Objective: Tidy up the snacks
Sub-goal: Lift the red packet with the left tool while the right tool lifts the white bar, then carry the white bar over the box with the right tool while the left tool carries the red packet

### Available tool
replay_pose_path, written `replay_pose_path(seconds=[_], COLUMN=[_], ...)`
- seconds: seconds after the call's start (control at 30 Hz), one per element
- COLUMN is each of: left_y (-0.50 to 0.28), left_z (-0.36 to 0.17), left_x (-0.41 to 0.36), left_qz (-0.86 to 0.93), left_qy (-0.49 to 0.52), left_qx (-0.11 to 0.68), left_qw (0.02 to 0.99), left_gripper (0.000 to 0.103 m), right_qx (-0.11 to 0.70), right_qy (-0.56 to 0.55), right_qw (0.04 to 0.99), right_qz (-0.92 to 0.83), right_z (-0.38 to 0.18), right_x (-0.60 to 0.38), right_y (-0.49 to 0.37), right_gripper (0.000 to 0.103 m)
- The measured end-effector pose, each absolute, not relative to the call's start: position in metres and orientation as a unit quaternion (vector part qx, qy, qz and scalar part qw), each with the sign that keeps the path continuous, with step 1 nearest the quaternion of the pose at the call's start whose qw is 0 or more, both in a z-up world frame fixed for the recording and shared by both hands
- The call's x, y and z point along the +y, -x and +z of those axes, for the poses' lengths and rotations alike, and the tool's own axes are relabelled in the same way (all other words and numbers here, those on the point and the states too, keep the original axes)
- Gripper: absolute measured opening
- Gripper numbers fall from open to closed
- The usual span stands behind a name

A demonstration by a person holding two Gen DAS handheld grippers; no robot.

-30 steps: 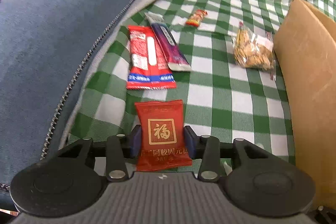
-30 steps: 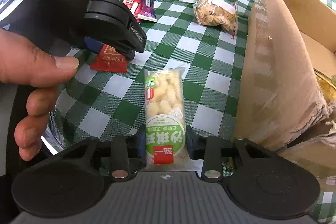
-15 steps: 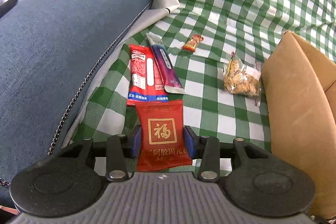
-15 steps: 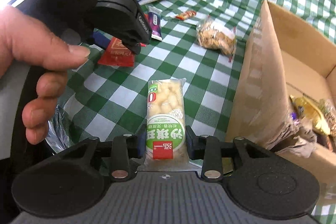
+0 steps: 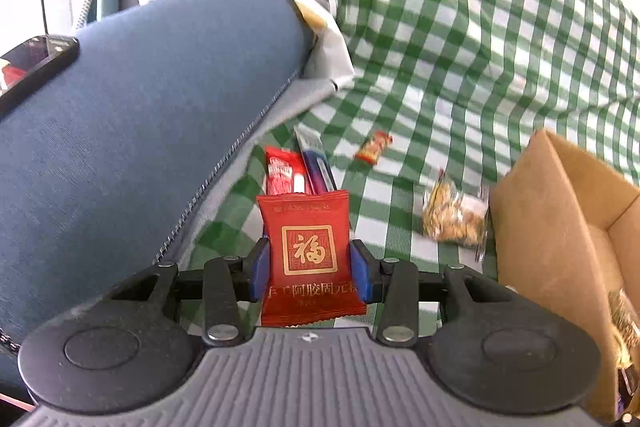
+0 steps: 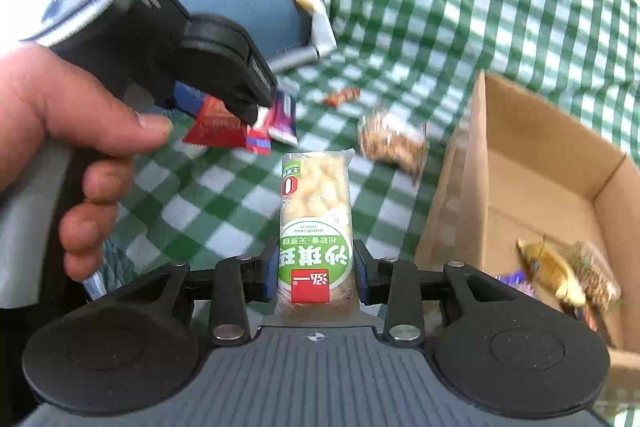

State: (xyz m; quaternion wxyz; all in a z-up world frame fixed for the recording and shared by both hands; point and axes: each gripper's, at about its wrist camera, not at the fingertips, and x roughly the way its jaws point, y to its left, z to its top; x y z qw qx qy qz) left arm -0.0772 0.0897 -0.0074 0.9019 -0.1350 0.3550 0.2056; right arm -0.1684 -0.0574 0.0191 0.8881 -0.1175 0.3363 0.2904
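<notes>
Green-checked cloth is spread under everything, motion-blurred. A red packet is pinched by the left tool, hiding the loose packets behind; a green-labelled snack bar is clamped in the right tool beside the cardboard box, whose contents are smeared.

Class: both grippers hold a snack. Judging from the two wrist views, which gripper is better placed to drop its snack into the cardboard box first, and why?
Probably the right gripper. Its puffed-snack pack sits beside the cardboard box, whose open inside already shows. The left gripper, holding the red sachet, is farther back near the blue cushion.
</notes>
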Motion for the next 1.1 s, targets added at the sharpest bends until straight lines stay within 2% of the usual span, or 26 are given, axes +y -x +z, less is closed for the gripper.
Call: replay_pose_path(seconds=[0.27,0.5,0.83,1.1], left_y=[0.082,0.080,0.075,0.073], left_z=[0.013,0.027,0.041,0.041], left_x=[0.092,0.069,0.014,-0.047], left_qz=[0.202,0.168,0.096,0.015], left_qy=[0.159,0.155,0.121,0.076], left_qx=[0.329,0.309,0.279,0.242], left_qw=[0.909,0.923,0.948,0.967], left_gripper=[0.046,0.046,0.046,0.046], right_qx=[0.284,0.234,0.269,0.270], right_qy=[0.101,0.079,0.009,0.011], right_qw=[0.910,0.939,0.955,0.959], right_qz=[0.284,0.241,0.125,0.087], right_z=[0.060,0.108,0.074,0.056], right_x=[-0.076,-0.136,-0.234,-0.264], right_y=[0.160,0.124,0.101,0.103], right_gripper=[0.038,0.038,0.038,0.038])
